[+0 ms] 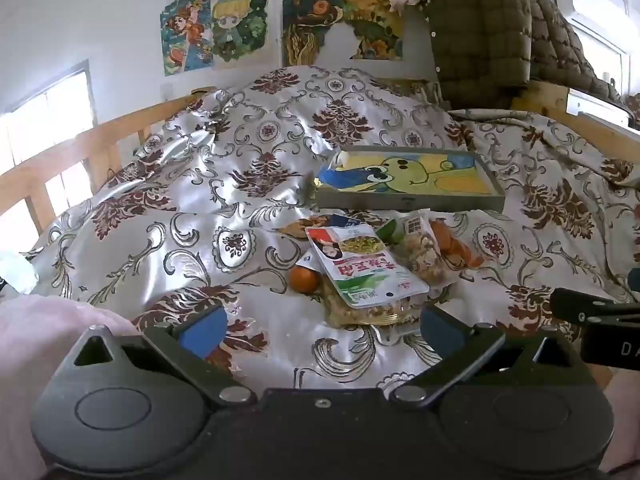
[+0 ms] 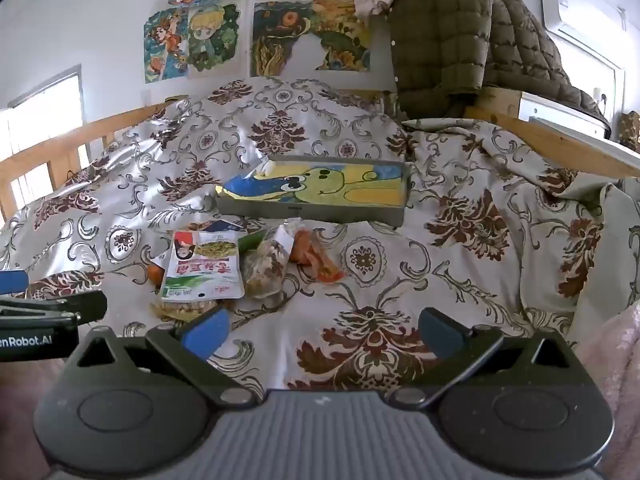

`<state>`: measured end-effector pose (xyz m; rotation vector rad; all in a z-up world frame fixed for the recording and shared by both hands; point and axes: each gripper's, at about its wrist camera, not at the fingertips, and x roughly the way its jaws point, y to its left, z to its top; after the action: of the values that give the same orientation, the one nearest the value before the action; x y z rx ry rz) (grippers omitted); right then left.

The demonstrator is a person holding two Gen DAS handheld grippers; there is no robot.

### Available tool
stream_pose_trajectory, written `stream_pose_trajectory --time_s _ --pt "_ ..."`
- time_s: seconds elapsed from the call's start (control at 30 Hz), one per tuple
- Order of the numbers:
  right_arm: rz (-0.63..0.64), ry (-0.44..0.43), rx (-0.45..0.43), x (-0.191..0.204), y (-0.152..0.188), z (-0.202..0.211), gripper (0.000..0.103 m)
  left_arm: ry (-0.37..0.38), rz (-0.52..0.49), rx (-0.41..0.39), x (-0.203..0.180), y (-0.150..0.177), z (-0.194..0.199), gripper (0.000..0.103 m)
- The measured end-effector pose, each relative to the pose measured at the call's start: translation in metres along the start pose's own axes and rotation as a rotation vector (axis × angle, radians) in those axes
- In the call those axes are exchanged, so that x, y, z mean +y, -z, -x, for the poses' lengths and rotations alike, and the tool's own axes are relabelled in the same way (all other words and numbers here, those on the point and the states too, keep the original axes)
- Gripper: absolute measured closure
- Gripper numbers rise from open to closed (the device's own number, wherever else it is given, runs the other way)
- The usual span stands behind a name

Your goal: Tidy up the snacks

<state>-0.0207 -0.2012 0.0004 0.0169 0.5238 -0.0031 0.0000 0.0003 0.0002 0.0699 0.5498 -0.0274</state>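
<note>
A pile of snacks lies on the patterned bedspread: a white and green packet (image 1: 362, 266) (image 2: 204, 266) on top of a clear bag of puffed snacks (image 1: 368, 312), a small orange (image 1: 304, 279), a clear bag of mixed nuts (image 1: 424, 256) (image 2: 266, 268) and an orange-red packet (image 1: 452, 244) (image 2: 316, 260). A grey tray (image 1: 408, 200) (image 2: 316, 212) with a cartoon frog painted inside sits just beyond them. My left gripper (image 1: 320, 326) is open and empty, just short of the pile. My right gripper (image 2: 322, 328) is open and empty, to the right of the pile.
The bed has a wooden rail (image 1: 60, 160) on the left and a wooden board (image 2: 560, 148) on the right. An olive quilted jacket (image 2: 452, 32) hangs at the head. Posters (image 1: 224, 28) cover the wall. The bedspread (image 2: 460, 220) is rumpled into folds.
</note>
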Motion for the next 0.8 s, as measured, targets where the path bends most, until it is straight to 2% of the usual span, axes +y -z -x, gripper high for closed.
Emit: stream_pose_trajectory --time_s 0.8 --pt "-0.010 -0.007 0.005 -0.0009 0.0003 -0.0006 0.000 0.002 0.003 -0.002 0.0001 0.0000 0.0002 0.001"
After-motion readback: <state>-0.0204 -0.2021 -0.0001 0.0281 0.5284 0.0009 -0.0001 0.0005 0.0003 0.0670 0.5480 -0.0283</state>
